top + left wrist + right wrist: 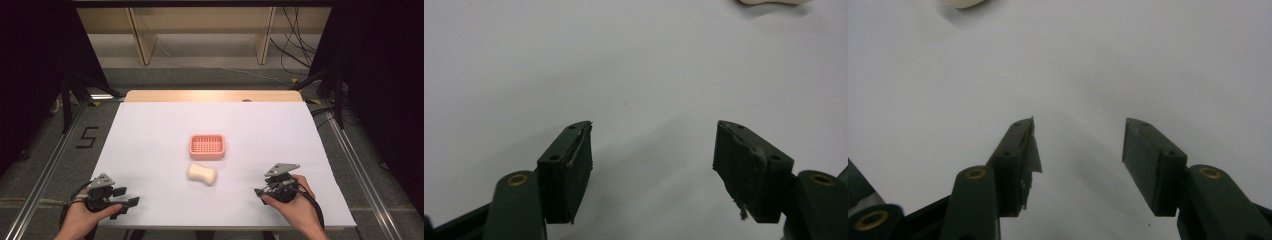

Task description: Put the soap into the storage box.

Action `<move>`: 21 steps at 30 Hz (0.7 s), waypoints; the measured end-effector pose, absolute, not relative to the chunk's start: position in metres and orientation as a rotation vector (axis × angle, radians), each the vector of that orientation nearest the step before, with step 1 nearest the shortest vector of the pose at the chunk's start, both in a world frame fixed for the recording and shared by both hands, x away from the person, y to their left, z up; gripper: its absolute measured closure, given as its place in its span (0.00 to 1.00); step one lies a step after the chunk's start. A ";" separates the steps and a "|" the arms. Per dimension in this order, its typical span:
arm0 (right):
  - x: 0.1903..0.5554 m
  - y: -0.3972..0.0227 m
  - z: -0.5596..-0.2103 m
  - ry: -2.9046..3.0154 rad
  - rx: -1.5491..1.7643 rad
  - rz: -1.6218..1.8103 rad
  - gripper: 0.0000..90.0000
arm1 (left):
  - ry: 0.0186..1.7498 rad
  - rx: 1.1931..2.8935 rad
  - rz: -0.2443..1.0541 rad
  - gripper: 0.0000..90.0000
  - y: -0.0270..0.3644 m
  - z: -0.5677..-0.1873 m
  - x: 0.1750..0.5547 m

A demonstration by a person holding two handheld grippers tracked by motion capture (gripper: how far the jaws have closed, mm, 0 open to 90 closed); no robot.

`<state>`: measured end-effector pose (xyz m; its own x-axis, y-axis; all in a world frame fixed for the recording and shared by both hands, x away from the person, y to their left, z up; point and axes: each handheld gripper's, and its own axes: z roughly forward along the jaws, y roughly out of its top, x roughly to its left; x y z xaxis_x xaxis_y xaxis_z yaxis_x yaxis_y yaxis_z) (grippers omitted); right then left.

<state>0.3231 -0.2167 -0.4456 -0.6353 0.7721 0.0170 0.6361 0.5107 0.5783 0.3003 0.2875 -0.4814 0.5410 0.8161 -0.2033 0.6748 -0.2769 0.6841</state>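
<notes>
Starting position, nothing grasped yet: left tongs [131, 203] and right tongs [258, 192] resting at the near edge of the white table [150, 130], both spread wide and empty. Cream soap bar [202, 173] lying mid-table between them, just in front of the pink soap dish [207, 146]. Likely next: reach in, straddle the bar's narrow waist, close, lift toward the dish

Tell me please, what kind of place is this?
Probably a lab set up for recording. A table under a white sheet stands between dark curtains, cables trail over the floor behind, and a person holds two grippers.
</notes>
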 end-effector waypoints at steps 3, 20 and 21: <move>0.327 -0.213 -0.442 2.541 1.151 0.799 0.52 | 1.196 2.042 0.239 0.35 0.288 -0.481 0.300; 0.382 -0.154 -0.415 2.764 0.893 0.694 0.49 | 1.189 2.034 0.231 0.35 0.286 -0.481 0.299; 0.385 -0.150 -0.415 2.783 0.879 0.697 0.49 | 1.185 2.038 0.230 0.35 0.287 -0.481 0.299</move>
<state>0.3853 -0.1500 -0.4154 -0.8192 0.5734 0.0054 0.5083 0.7218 0.4697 0.2988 0.2867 -0.4805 0.5543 0.8065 -0.2058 0.6710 -0.2867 0.6838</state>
